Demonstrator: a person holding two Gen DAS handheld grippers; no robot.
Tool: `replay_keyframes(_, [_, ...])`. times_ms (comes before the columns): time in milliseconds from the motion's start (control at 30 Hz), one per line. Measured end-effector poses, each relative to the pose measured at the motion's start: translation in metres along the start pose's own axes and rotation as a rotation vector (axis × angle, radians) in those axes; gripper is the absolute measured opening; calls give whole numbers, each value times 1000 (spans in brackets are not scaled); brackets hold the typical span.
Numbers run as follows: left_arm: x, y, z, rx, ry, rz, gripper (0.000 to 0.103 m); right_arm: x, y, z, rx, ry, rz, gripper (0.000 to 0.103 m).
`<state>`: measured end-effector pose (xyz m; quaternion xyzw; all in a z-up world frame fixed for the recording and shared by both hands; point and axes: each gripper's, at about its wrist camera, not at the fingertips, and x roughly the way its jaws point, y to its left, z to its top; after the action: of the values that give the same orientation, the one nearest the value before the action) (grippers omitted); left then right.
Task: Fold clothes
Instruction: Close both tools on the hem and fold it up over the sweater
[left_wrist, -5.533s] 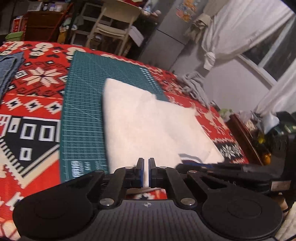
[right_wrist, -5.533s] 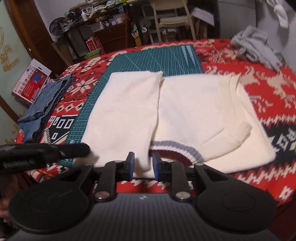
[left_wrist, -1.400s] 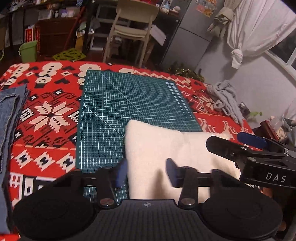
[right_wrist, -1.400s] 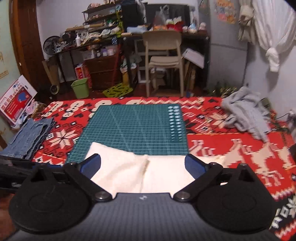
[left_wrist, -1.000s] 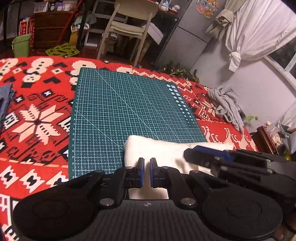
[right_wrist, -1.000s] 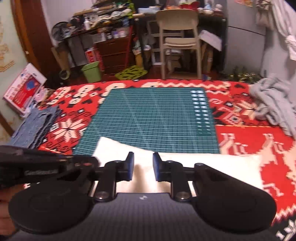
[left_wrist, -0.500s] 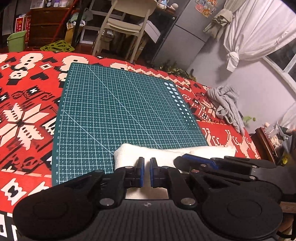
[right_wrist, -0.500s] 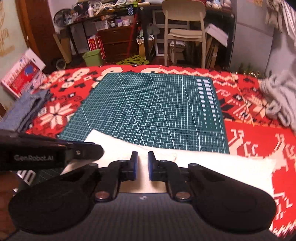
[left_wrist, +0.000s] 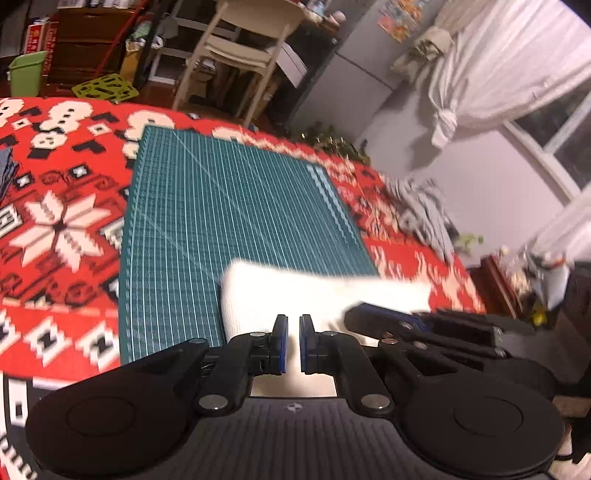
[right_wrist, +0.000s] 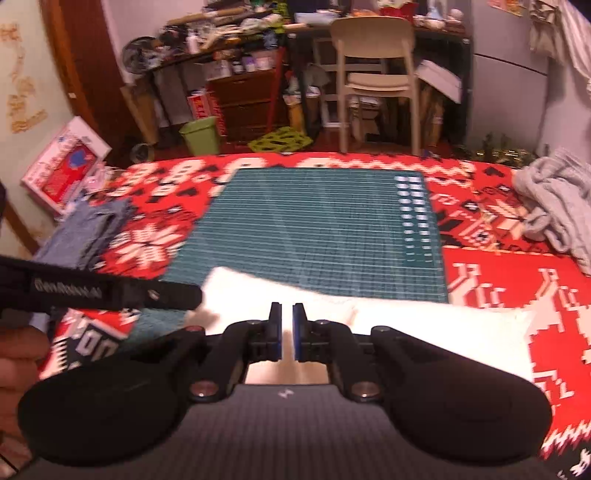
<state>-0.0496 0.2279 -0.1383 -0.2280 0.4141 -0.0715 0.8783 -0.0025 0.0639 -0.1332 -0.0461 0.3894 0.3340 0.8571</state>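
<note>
Left gripper (left_wrist: 291, 341): my jaws are pinched on the near edge of the cream sweater (left_wrist: 314, 295).
Right gripper (right_wrist: 285, 330): likewise clamped on that edge.
Sweater: lies half-folded across the green cutting mat (right_wrist: 317, 229) and the red patterned spread (right_wrist: 517, 295).
Doing it well: I judge both hands should carry the edge level, corners matched.
Around: grey garment (right_wrist: 554, 199) right, folded jeans (right_wrist: 88, 229) left, both well apart.

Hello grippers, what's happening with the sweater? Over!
Left gripper and right gripper both shut on cream sweater. Sweater folded, near edge of green mat. Nothing blocking.
</note>
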Motion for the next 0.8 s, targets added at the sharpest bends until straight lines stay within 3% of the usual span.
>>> replay_keyframes(167, [6,-3,-16,7,18,15,6,12,12,-15,-4,60,26,6])
replay_keyframes(400, [7,-19,-28,87,25,74,6,8,2,-33,-37,74,-39,5])
replay_keyframes(567, [1,-17,-31,54,34,67,6,0,-16,-43,-14,85,-61,3])
replay_keyframes(633, [-6,-20,-31,59,26,54,6,-7,-15,-43,-20,81,-73,3])
replay_keyframes(700, [-13,-25,-33,74,14,33,6,-20,-4,-42,-61,42,-83,10])
replay_keyframes(800, [-12,-28,-37,85,34,32,6,-34,12,-40,-74,13,-12,11])
